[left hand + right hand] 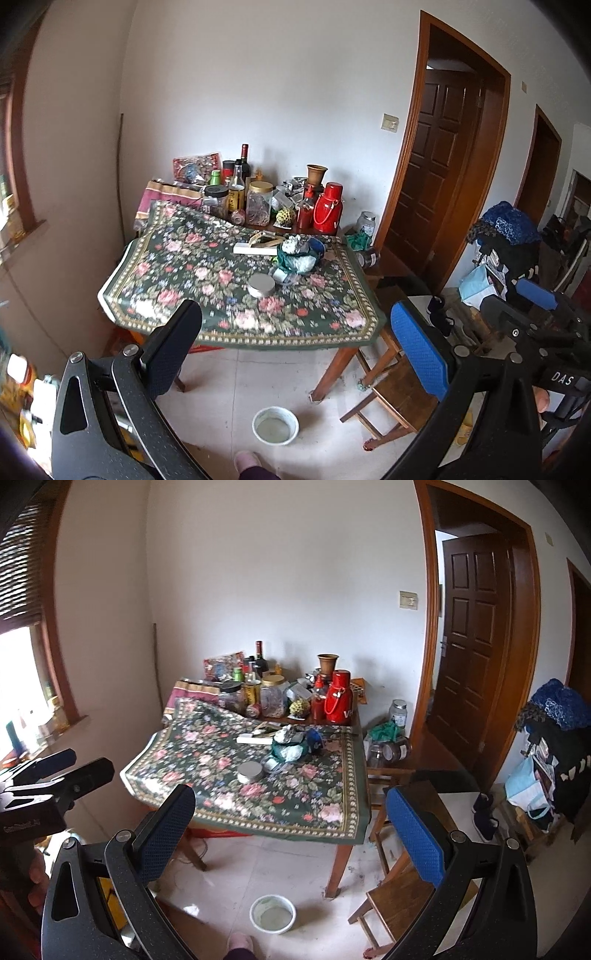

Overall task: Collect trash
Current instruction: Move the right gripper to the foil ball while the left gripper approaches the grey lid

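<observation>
Left gripper (pixel 295 350), right gripper (pixel 291 834): jaws apart, empty, well short of floral tablecloth (pixel 207 273). Crumpled foil wad (pixel 295 244) beside round tin (pixel 261 285), red thermos (pixel 328 207). Risks: snagging cloth, toppling bottles, kicking floor bowl (pixel 275 424).

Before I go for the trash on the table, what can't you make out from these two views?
- Trash pile, both views: too small to tell its items apart.
- Floor under the table, both views: tablecloth hides it.
- White bowl contents, both views: unclear.
- Table's near left corner, left wrist view: left gripper finger covers it.
</observation>
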`<action>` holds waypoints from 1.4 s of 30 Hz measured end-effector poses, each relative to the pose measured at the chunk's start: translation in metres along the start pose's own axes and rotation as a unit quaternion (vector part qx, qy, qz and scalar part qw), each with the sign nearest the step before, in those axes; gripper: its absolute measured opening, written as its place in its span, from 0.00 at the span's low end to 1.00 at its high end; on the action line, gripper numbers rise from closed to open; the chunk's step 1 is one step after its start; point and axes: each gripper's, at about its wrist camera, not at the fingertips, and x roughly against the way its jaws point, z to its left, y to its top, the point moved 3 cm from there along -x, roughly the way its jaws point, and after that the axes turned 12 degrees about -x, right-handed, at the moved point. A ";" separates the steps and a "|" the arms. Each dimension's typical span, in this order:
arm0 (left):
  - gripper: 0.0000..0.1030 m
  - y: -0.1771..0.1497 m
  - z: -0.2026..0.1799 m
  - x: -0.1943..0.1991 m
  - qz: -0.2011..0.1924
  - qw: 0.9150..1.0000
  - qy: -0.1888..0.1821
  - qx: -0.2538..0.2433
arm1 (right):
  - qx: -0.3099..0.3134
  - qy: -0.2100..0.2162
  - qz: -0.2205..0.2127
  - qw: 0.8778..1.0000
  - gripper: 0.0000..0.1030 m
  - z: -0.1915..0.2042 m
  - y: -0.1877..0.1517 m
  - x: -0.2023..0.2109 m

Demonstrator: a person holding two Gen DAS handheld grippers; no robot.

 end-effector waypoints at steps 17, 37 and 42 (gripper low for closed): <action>0.87 0.059 0.120 -0.179 0.072 0.996 -0.049 -0.022 | -0.073 -0.083 0.066 0.992 1.00 0.045 0.054 -0.154; 0.81 0.021 0.111 -0.366 0.241 0.970 -0.024 -0.021 | -0.083 -0.017 0.215 0.973 0.99 0.010 0.068 -0.334; 0.81 0.000 0.090 -0.417 0.297 0.955 -0.021 -0.007 | -0.066 0.008 0.259 0.964 0.91 -0.008 0.070 -0.384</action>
